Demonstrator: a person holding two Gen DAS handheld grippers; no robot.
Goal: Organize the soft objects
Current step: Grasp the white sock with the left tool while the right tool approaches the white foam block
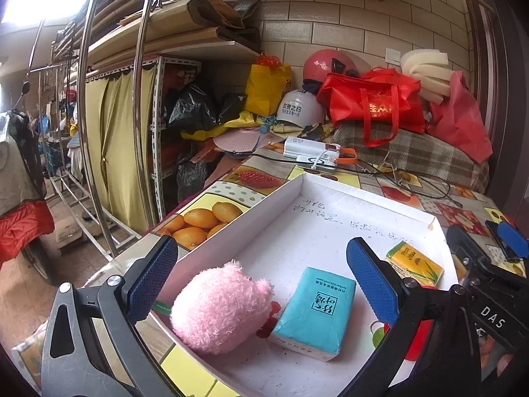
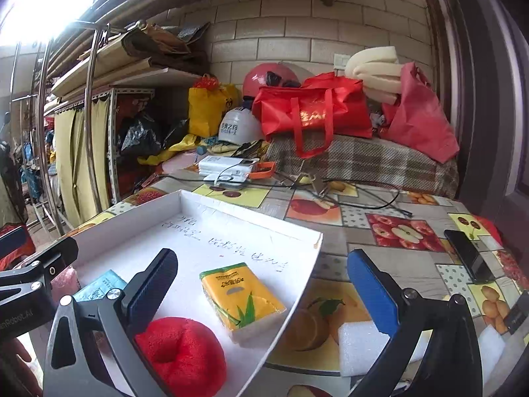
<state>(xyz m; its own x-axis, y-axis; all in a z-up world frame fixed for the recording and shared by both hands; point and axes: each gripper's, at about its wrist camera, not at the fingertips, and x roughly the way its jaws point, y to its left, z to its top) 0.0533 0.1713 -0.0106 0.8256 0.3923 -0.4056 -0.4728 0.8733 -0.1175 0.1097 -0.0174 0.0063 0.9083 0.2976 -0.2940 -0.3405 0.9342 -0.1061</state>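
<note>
A shallow white box [image 1: 244, 211] lies on the fruit-print tablecloth. Inside it are a pink plush toy [image 1: 218, 307], a teal tissue pack [image 1: 314, 311] and a yellow tissue pack [image 1: 415, 263]. My left gripper [image 1: 261, 244] stands open just above the plush and the teal pack, touching neither. In the right wrist view the same box [image 2: 251, 215] also holds a red soft ball [image 2: 183, 354] beside the yellow tissue pack [image 2: 241, 297]. My right gripper [image 2: 261, 258] is open over them, with nothing between its pads.
A white foam block [image 2: 363, 347] lies on the table just outside the box's right edge. A black phone [image 2: 469, 256] sits near the table's right side. Cables, a white power bank [image 2: 228, 165], helmets and red bags [image 2: 314, 112] crowd the back.
</note>
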